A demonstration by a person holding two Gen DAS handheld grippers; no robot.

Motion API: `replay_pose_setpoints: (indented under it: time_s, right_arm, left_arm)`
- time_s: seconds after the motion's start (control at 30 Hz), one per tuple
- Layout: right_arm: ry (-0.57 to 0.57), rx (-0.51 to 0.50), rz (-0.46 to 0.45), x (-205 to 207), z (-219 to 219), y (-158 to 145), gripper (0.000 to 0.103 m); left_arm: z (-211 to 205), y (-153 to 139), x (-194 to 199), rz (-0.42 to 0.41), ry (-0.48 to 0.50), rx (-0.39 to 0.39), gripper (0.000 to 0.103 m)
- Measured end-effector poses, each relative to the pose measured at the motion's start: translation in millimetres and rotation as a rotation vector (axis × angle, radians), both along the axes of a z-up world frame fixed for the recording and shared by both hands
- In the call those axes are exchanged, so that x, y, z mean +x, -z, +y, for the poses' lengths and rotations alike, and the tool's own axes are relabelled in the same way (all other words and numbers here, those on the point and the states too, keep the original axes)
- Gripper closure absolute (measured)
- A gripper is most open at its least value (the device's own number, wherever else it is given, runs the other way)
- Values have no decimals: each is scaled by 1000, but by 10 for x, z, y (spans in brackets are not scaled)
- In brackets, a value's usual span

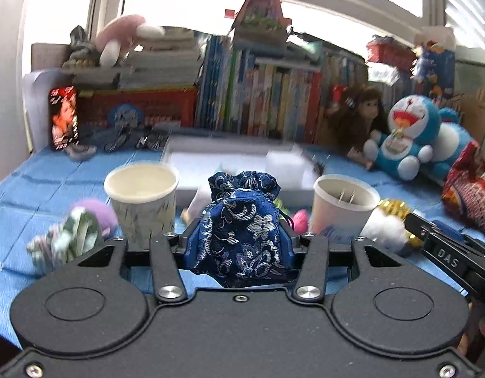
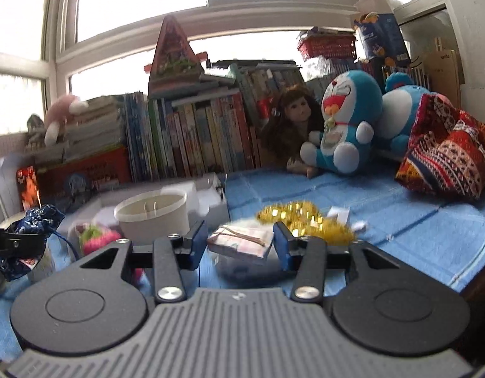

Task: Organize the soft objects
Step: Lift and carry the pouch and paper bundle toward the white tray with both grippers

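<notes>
Blue-clothed tabletop (image 1: 37, 189) under a window — the left tool (image 1: 240, 236) clamps a blue brocade pouch (image 1: 242, 230), the right tool (image 2: 240, 241) a rubber-banded packet (image 2: 240, 241) — carry both level, then release over the paper cups (image 1: 141, 186).

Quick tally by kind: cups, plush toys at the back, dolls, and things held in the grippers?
Cups: 2
Blue plush toys: 2
Pink plush: 1
Doll: 1
Held: 2, pouch, packet
Total: 8
</notes>
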State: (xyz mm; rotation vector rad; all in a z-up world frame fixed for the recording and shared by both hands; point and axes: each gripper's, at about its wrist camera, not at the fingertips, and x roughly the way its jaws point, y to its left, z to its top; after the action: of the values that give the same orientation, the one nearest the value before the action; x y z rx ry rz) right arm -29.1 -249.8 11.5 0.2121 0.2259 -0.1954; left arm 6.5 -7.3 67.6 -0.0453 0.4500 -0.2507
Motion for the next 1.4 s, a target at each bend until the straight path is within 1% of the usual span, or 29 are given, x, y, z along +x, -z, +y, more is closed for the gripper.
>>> replay_pose_setpoints:
  time_s: [0.2, 0.37, 0.47, 0.63, 0.77, 0.93, 1.07, 1.17, 1.27, 1.4]
  right_arm:
    - [-25, 52, -33, 119, -136, -217, 53]
    - [-67, 105, -37, 259, -224, -372, 53]
    - [-78, 110, -46, 354, -261, -482, 53]
    - [-108, 134, -51, 543, -329, -652, 53]
    - [-135, 141, -46, 731, -380, -774, 53]
    - [-191, 150, 19, 1049, -420, -849, 53]
    - [-237, 139, 83, 1314, -403, -830, 53]
    - [-270, 137, 141, 1528, -369, -797, 53]
    - [-305, 154, 207, 1744, -344, -744, 53]
    - [-337, 162, 305, 2023, -330, -651, 53]
  left_arm:
    - [6, -329, 102, -48, 34, -10, 57]
    - [86, -558, 302, -42, 47, -36, 57]
    - [146, -690, 441, -47, 42, -39, 57]
    - [238, -861, 719, -39, 28, -66, 57]
    - [244, -943, 998, -27, 11, -60, 57]
    - [196, -932, 1346, 21, -5, -44, 57]
    - [122, -869, 1650, 91, -22, 19, 57]
    - [117, -818, 1858, 143, -38, 38, 57]
    - [133, -769, 2077, 194, -53, 41, 57]
    - [196, -670, 2373, 292, -68, 33, 57]
